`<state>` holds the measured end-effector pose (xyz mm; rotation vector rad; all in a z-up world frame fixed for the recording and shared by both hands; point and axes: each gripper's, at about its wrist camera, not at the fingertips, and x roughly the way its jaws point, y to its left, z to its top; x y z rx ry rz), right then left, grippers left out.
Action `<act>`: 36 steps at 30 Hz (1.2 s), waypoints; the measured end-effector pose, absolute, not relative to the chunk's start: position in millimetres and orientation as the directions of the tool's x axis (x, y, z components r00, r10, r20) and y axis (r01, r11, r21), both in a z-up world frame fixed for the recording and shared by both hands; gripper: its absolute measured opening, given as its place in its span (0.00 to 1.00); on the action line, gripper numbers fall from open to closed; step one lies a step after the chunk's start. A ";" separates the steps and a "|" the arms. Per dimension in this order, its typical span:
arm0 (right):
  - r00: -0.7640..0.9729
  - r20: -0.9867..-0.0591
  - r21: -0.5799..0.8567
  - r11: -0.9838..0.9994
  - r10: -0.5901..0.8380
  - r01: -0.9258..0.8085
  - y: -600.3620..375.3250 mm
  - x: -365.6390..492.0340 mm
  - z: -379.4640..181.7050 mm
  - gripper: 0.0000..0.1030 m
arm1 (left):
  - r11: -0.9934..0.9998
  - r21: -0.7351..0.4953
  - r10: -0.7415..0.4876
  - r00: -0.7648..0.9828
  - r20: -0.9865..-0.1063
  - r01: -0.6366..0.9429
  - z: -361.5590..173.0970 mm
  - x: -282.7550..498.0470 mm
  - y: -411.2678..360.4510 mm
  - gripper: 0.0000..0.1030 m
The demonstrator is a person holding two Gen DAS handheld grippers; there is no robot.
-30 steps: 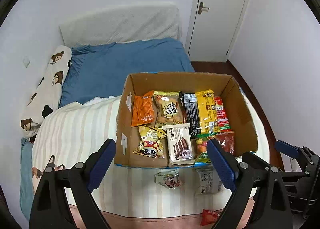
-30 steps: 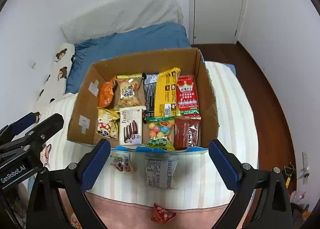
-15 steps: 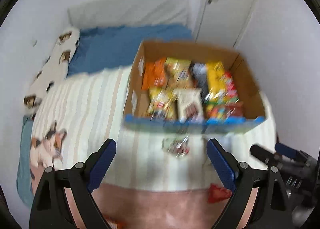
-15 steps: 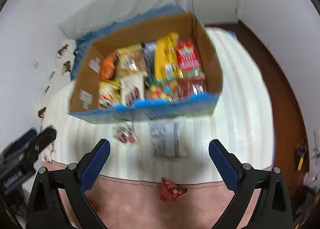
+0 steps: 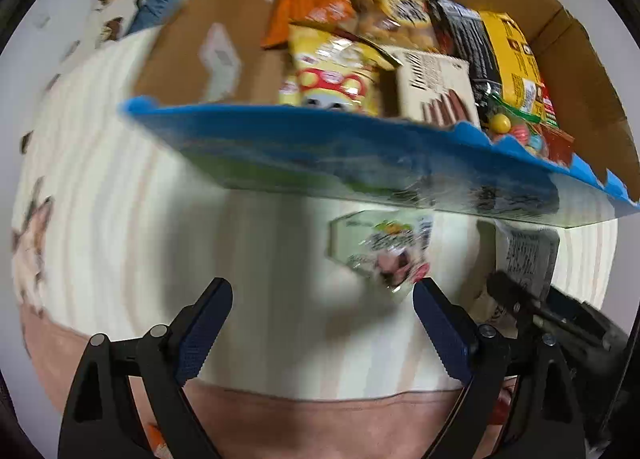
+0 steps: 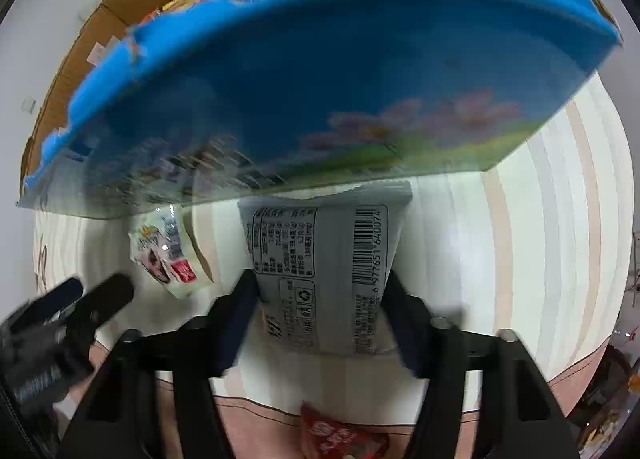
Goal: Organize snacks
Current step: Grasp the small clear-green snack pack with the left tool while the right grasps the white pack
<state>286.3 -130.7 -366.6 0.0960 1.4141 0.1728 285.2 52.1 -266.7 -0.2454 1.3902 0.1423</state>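
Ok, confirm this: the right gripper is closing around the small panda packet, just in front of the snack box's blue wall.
Not the panda packet. The right wrist view shows the right gripper closing around the grey barcode packet, just in front of the snack box's blue wall. The small panda packet lies untouched beside it on the striped bedding.

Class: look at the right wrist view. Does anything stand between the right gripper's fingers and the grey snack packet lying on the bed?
Nothing visible does. The grey packet already lies between the closing right gripper's fingers, with the box just beyond it.
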 end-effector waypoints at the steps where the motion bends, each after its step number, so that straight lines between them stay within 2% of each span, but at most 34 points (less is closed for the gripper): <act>1: 0.144 -0.974 0.170 0.983 0.178 -0.061 -133.6 285.1 -366.1 0.56 | 0.967 -0.094 -0.054 0.168 -0.984 -0.238 -270.4 289.1 50.1 0.90; 7: 0.099 -0.978 0.182 0.982 0.185 -0.042 -157.7 278.1 -364.0 0.57 | 0.971 -0.150 -0.127 0.130 -0.983 -0.188 -293.7 312.0 29.2 0.89; 8: 0.094 -0.977 0.189 0.981 0.192 -0.036 -159.4 278.1 -364.3 0.59 | 0.972 -0.146 -0.123 0.131 -0.984 -0.184 -294.9 313.8 27.6 0.77; 9: 0.087 -0.976 0.197 0.980 0.200 -0.036 -159.5 278.6 -365.1 0.68 | 0.974 -0.144 -0.122 0.132 -0.984 -0.174 -297.0 316.1 25.1 0.60; 10: 0.078 -0.976 0.202 0.979 0.204 -0.035 -158.8 279.5 -367.6 0.78 | 0.976 -0.135 -0.114 0.125 -0.986 -0.170 -299.4 317.3 24.2 0.59; 12: 0.072 -0.978 0.193 0.980 0.196 -0.051 -152.3 282.4 -369.8 0.82 | 0.975 -0.142 -0.119 0.138 -0.983 -0.172 -299.6 314.5 25.1 0.58; 15: 0.051 -0.986 0.155 0.986 0.158 -0.063 -133.0 294.1 -375.0 0.82 | 0.977 -0.123 -0.100 0.137 -0.985 -0.173 -298.5 305.4 29.7 0.58; 17: 0.057 -0.991 0.114 0.992 0.118 -0.060 -131.0 293.2 -378.9 0.70 | 0.976 -0.118 -0.096 0.126 -0.987 -0.182 -298.1 294.7 34.2 0.58; 18: 0.062 -0.993 0.098 0.993 0.102 -0.065 -130.4 291.9 -379.1 0.59 | 0.976 -0.116 -0.096 0.115 -0.989 -0.182 -298.5 285.8 35.5 0.57; 21: 0.045 -0.991 0.119 0.989 0.123 -0.090 -134.7 280.1 -375.6 0.54 | 0.972 -0.126 -0.112 0.083 -0.990 -0.197 -300.4 252.9 37.9 0.57; 27: -0.009 -0.990 0.140 0.983 0.140 -0.121 -140.0 252.0 -377.3 0.54 | 0.961 -0.183 -0.179 0.038 -0.983 -0.207 -313.5 210.0 33.6 0.58; 36: -0.009 -0.986 0.164 0.984 0.164 -0.063 -156.3 251.7 -391.4 0.61 | 0.950 -0.220 -0.222 0.016 -0.975 -0.220 -330.7 226.0 45.8 0.60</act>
